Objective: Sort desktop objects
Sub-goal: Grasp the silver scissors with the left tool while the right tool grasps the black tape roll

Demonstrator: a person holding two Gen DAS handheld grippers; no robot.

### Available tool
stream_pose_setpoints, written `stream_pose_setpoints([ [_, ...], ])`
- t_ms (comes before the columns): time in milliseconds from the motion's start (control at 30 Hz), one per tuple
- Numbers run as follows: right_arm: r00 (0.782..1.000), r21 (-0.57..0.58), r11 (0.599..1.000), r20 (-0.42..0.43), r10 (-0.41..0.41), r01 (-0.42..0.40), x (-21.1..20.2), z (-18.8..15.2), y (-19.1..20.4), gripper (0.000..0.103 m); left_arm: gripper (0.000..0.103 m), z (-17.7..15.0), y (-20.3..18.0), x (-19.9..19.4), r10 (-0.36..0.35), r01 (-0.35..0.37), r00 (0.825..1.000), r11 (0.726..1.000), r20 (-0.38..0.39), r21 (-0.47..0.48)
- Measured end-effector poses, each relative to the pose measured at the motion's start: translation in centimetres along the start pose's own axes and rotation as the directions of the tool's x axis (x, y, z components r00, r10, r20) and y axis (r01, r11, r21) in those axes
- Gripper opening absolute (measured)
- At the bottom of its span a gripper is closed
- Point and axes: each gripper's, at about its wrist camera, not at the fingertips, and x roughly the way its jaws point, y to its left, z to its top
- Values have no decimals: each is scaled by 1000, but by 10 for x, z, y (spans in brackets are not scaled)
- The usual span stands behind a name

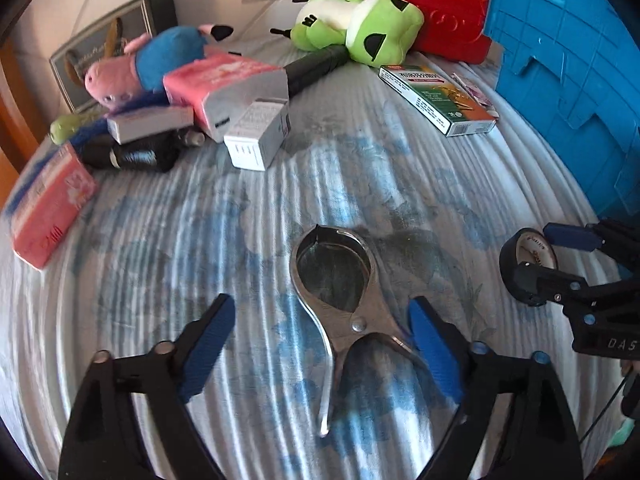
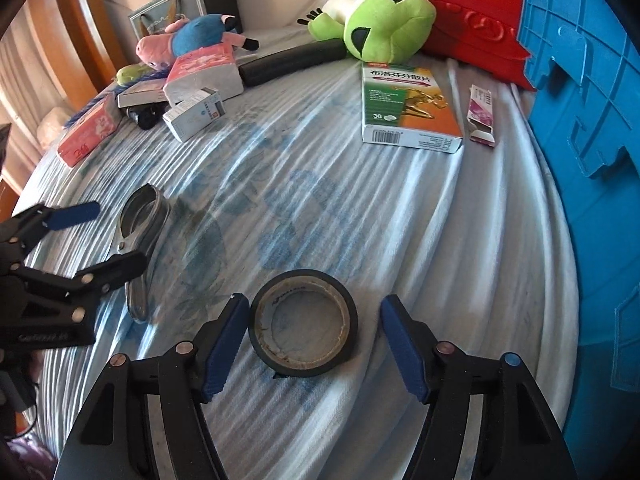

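- Left wrist view: the left claw (image 1: 322,344) points down at a worktop covered in a blue-and-white ribbed floral cloth (image 1: 168,248); its blue-padded fingers (image 1: 208,344) stand apart
- A shiny metal pliers-like tool with a round looped head and two curved handles (image 1: 336,300) lies flat on the cloth between those fingers; the right pad sits just beside one handle, and I cannot tell whether it touches, while the left pad is clear of the tool
- At the right edge the right claw (image 1: 556,256) straddles a black roll of tape with a pale core (image 1: 528,256)
- Further back lie a pink-and-blue plush pig (image 1: 136,68), a green-and-white plush frog (image 1: 360,28), a white medicine carton (image 1: 258,136), a green-and-orange tablet box (image 1: 438,98), a pink tissue pack (image 1: 52,204), a red plastic case (image 1: 436,8) and a blue plastic crate (image 1: 568,72)
- Right wrist view: the right claw (image 2: 316,344) has its fingers apart on either side of the black roll of tape (image 2: 304,322), which lies flat on the cloth (image 2: 400,216); the left pad is touching or nearly touching the roll's edge, the right pad stands clear
- At the left, the left claw (image 2: 104,236) hangs over the metal tool (image 2: 138,240), one finger crossing its handles
- The tablet box (image 2: 408,106) and a small pink sachet (image 2: 482,116) lie near the blue crate (image 2: 580,128)
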Motion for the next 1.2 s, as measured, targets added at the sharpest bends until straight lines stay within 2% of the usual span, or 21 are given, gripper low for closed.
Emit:
stream_pose_setpoints([
  [100, 1000, -6, 1000, -6, 17, -17, 2, 1, 2, 68, 59, -2, -2, 4, -35, 35, 999, 999, -8, 1],
  [133, 1000, -11, 1000, -9, 22, -22, 3, 1, 4, 67, 47, -2, -4, 2, -43, 44, 999, 999, -7, 16],
  [167, 1000, -18, 1000, -13, 24, -24, 3, 0, 6, 64, 39, -2, -6, 0, -43, 43, 999, 998, -7, 37],
  [267, 1000, -59, 998, -19, 15, -16, 1, -1, 17, 52, 37, -7, -6, -5, -55, 56, 998, 996, -13, 73],
  [333, 1000, -73, 997, -23, 9, -11, -2, -2, 20, 49, 37, -10, -5, -9, -51, 52, 999, 995, -13, 85],
  [400, 1000, -60, 998, -21, 17, -18, -5, -4, 19, 42, 37, -12, -6, -15, -43, 43, 999, 994, -1, 105],
  [567, 1000, -40, 999, 6, 13, -13, -22, -8, 17, 37, 37, -8, -13, -38, -37, 25, 997, 984, 64, 176],
  [733, 999, -14, 999, 14, 38, -38, -26, -10, 13, 35, 37, -8, -21, -46, -44, 27, 996, 976, 79, 215],
  [767, 999, -6, 999, 7, 40, -40, -23, -9, 11, 39, 37, -9, -21, -46, -46, 29, 996, 976, 76, 217],
  [800, 999, -1, 999, 10, 34, -34, -20, -8, 11, 58, 37, -9, -22, -45, -48, 32, 996, 976, 72, 217],
  [833, 1000, -2, 1000, 16, 27, -27, -19, -7, 11, 74, 37, -10, -22, -45, -51, 36, 996, 976, 67, 217],
  [867, 1000, -4, 1000, 19, 21, -21, -18, -6, 12, 100, 37, -11, -22, -45, -52, 37, 996, 975, 66, 217],
  [967, 999, -24, 999, 39, 23, -22, -18, -4, 18, 102, 37, -11, -22, -42, -52, 37, 997, 975, 64, 219],
  [1033, 999, -41, 999, 43, -15, 16, -15, -2, 21, 94, 37, -10, -22, -40, -54, 40, 997, 975, 61, 219],
  [1067, 999, -42, 999, 36, -29, 31, -11, -1, 21, 86, 37, -9, -22, -39, -56, 43, 997, 975, 58, 218],
  [1133, 998, -43, 997, 2, -57, 57, -1, -1, 20, 77, 37, -8, -22, -37, -59, 45, 996, 975, 61, 218],
  [1167, 997, -51, 996, -11, -71, 70, 3, -1, 19, 62, 37, -8, -22, -36, -61, 46, 996, 975, 60, 219],
  [1200, 994, -69, 993, -27, -102, 100, 8, -3, 20, 56, 37, -7, -22, -34, -63, 49, 996, 975, 58, 219],
])
